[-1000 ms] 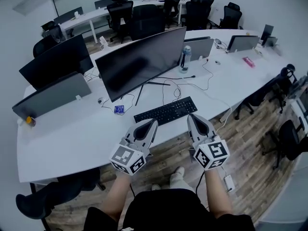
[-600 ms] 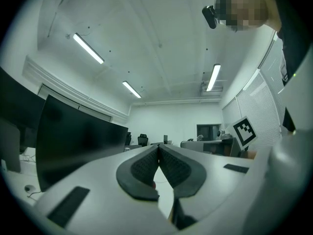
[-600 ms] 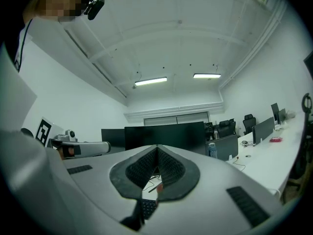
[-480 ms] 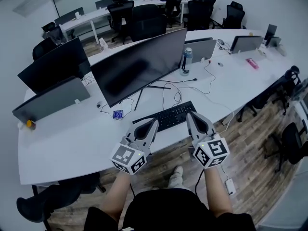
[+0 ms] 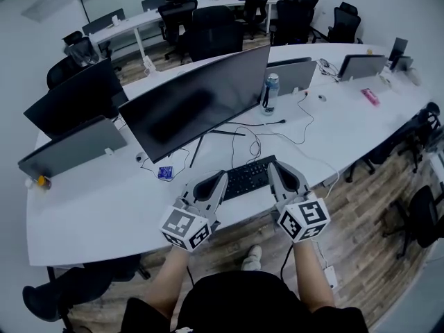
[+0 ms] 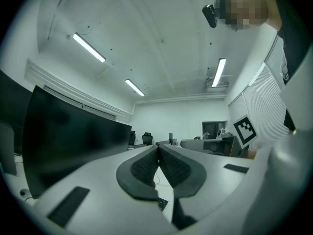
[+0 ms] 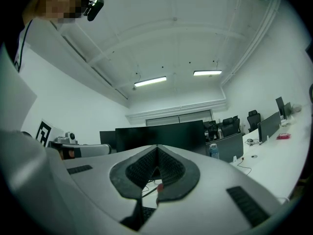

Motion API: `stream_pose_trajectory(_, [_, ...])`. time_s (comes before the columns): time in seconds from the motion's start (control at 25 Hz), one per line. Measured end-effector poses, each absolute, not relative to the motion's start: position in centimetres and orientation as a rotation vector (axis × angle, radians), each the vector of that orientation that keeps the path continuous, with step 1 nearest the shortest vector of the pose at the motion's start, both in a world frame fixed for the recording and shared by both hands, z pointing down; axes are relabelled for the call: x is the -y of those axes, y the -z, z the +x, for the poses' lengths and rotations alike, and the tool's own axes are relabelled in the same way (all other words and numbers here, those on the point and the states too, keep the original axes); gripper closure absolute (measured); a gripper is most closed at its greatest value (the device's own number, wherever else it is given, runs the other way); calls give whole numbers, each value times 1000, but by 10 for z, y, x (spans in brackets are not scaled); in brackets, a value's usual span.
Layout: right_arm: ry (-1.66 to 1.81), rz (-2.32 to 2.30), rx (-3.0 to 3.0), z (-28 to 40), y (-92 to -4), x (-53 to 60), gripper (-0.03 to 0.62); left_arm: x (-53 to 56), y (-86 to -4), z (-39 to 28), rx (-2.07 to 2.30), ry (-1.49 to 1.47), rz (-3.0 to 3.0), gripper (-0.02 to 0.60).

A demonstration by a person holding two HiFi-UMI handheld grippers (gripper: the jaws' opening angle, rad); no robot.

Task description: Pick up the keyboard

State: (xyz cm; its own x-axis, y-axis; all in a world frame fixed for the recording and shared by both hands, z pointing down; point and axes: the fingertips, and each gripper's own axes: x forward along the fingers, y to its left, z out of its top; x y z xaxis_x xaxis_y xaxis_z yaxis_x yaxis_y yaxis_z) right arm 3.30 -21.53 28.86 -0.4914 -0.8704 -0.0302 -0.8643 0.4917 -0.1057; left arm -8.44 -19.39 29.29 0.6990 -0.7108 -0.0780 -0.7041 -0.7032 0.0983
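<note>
A black keyboard [image 5: 246, 177] lies on the white desk [image 5: 97, 200] in front of a wide curved monitor [image 5: 194, 103]. My left gripper [image 5: 220, 177] is shut and empty, its tip over the keyboard's left end. My right gripper [image 5: 272, 166] is also shut and empty, its tip over the keyboard's right end. Both point level toward the monitor. In the left gripper view the jaws [image 6: 158, 148] meet with nothing between them, and a corner of the keyboard [image 6: 162, 204] shows below. The right gripper view shows closed jaws [image 7: 157, 148] with the keyboard [image 7: 145, 213] just beneath.
A can [image 5: 269, 92] stands right of the monitor, with black cables [image 5: 277, 130] trailing behind the keyboard. More monitors [image 5: 69, 106] stand at the left, laptops [image 5: 361, 66] at the right. A small blue item [image 5: 165, 173] lies left of the keyboard. Office chairs [image 5: 208, 30] fill the back.
Both grippers have moved forward over the desk edge toward the monitor. Their tips, earlier short of the keyboard, now overlap its two ends. Both stay shut.
</note>
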Motion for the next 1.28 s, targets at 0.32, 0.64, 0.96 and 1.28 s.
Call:
stream_pose_trajectory(0.32, [138, -1489, -2671, 57, -292, 254, 588, 223, -290, -60, 1187, 224, 2792, 572])
stream_pose_trajectory(0.64, [170, -1421, -2709, 81, -297, 283, 588, 251, -294, -36, 1261, 174, 2765, 572])
stream_pose_trajectory(0.96, [220, -1383, -2714, 117, -307, 311, 588, 274, -302, -10, 1329, 119, 2736, 572])
stream_pose_trajectory(1.28, [266, -1356, -2724, 133, -317, 328, 588, 289, -313, 4, 1346, 66, 2707, 572])
